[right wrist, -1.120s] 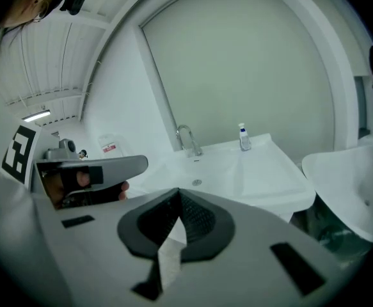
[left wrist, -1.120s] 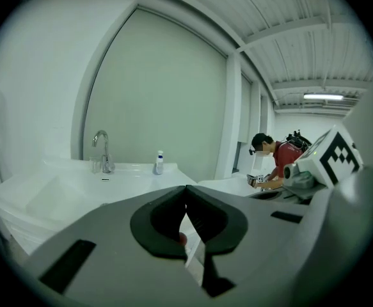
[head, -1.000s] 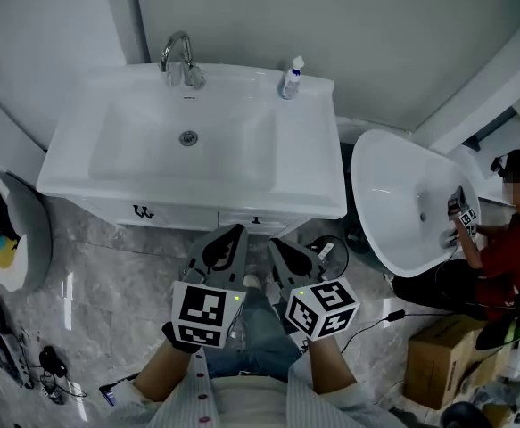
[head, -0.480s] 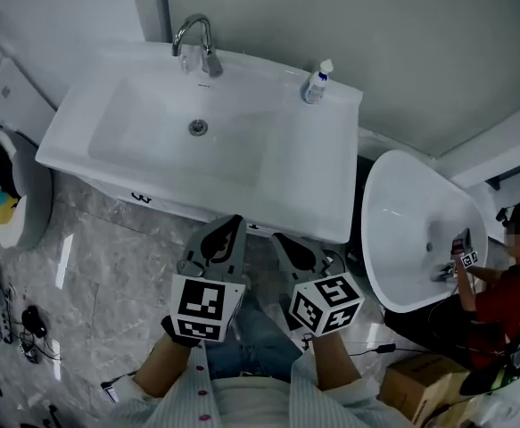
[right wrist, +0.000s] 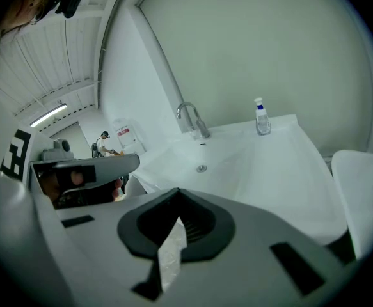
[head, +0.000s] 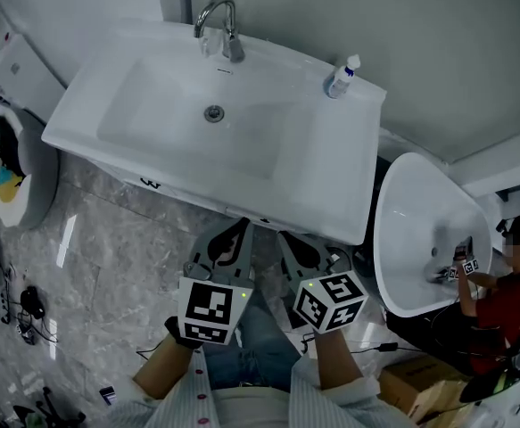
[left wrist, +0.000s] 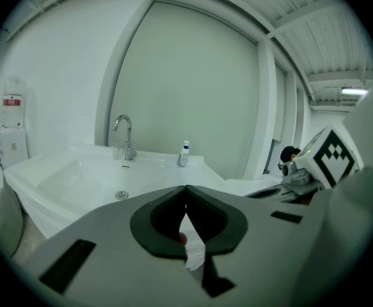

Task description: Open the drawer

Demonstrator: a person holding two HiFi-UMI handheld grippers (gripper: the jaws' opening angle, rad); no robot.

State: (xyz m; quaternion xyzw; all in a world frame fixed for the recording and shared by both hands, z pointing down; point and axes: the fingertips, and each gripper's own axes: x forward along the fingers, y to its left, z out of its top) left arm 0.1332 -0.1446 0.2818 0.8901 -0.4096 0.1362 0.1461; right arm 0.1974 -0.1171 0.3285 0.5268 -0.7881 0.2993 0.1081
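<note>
Faucet (head: 219,25) one; bottle (head: 342,77) one; hand-held grippers (head: 242,226) (head: 284,235) two.

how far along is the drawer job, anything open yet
Done: nothing yet. No drawer stands out from the cabinet front under the sink.
In hand: the left gripper and right gripper, both shut and empty, are held short of the cabinet, touching nothing.
Left: reach the dark handle, grip it and pull the drawer out.

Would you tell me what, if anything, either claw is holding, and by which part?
Nothing: the left claw and right claw are both shut and empty.
</note>
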